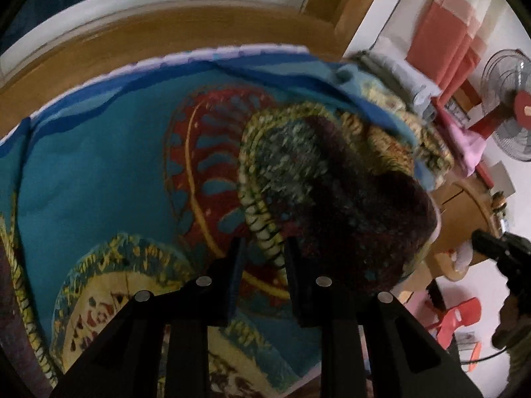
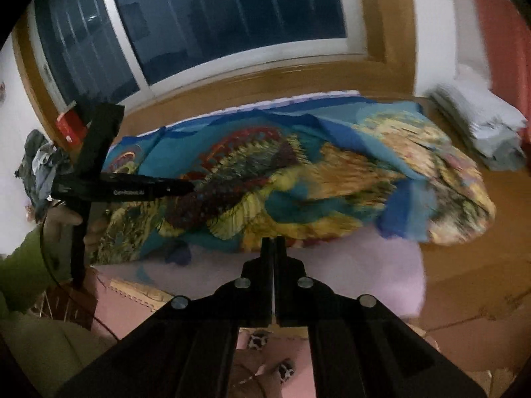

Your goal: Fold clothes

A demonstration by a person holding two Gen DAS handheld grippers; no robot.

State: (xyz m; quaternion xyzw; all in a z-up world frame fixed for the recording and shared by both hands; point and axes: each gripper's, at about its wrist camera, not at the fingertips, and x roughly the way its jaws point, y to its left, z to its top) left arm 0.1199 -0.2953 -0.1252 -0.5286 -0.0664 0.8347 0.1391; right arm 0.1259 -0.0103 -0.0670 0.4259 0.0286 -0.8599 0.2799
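Cloth [image 2: 298,179] spread flat; right tool [image 2: 272,248] closed, empty.

Garment [image 2: 298,179] lies on bed [image 2: 365,265] before window [image 2: 232,16].

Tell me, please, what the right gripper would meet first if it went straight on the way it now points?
Most likely the near edge of the patterned cloth, just beyond the shut right gripper. The pink sheet lies under that edge, and depth is unclear.

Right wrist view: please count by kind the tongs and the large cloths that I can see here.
Black two-finger tongs: 2, the shut right tongs and the left tongs over the cloth.
Large teal, yellow and red patterned cloth: 1
Pale lilac sheet under it: 1
Total: 4
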